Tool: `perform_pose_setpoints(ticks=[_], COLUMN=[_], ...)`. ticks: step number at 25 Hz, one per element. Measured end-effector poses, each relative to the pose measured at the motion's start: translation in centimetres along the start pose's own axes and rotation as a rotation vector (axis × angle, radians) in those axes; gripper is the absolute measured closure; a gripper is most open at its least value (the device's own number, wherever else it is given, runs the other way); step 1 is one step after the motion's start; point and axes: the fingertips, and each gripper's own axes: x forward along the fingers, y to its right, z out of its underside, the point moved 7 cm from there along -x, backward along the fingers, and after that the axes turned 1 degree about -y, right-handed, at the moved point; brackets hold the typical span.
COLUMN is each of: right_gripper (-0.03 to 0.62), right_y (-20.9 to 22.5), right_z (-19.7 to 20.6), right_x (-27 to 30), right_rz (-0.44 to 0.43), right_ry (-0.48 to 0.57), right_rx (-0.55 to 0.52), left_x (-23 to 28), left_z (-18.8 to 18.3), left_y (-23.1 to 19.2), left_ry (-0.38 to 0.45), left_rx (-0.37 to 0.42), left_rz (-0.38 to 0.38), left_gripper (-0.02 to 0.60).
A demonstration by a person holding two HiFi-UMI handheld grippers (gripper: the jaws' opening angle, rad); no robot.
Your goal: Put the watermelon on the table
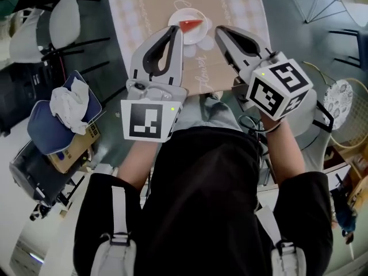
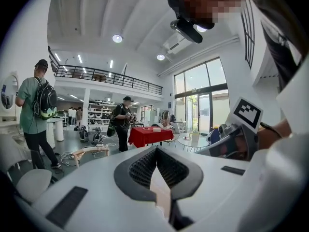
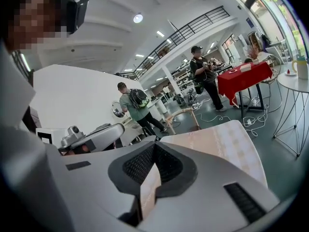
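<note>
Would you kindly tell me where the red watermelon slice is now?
Head view, top centre: the red watermelon slice lies on a small white plate on the beige checked tablecloth.

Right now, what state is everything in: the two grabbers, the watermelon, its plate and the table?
left gripper: shut, nothing between its jaws.
right gripper: shut, nothing between its jaws.
white plate: resting on the table, holding one slice.
watermelon slice: lying on the white plate, not gripped.
table: covered with a checked cloth.
</note>
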Motion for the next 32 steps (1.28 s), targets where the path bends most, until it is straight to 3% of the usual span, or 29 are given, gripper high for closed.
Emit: perform_pose_setpoints(ticks=[9, 14, 17, 20, 25, 32], right_gripper=[0.58, 0.58, 0.58, 0.58, 0.58, 0.58], right_y=[-4.1, -5.1, -7.3, -8.7, -10.1, -10.9], right_z=[-1.0, -2.3, -1.5, -1.8, -1.6, -0.6], right_x=[-4.7, -6.1, -7.7, -8.6, -10.6, -13.5], right_rz=[-0.054, -0.079, -0.081, -0.092, -0.081, -0.082], right_ry=[0.061, 0.116, 0.123, 0.154, 0.175, 0.195], right_rx=[-0.064, -0.121, -0.105, -0.142, -0.221, -0.242], left_x=[-4.8, -5.6, -8.1, -9.4, -10.4, -12.7], left_z=[-2.4, -4.5, -5.1, -5.3, -5.8, -5.9], left_y=[3.3, 4.6, 5.6, 5.8, 7.1, 9.4], left_ry=[0.044, 0.127, 0.111, 0.111, 0.12, 0.155], left_rx=[0.015, 0.058, 0.033, 0.063, 0.079, 0.073], left_rz=[-0.055, -0.082, -0.097, -0.117, -0.12, -0.139], left_gripper=[0.574, 0.574, 0.574, 0.574, 0.574, 0.574])
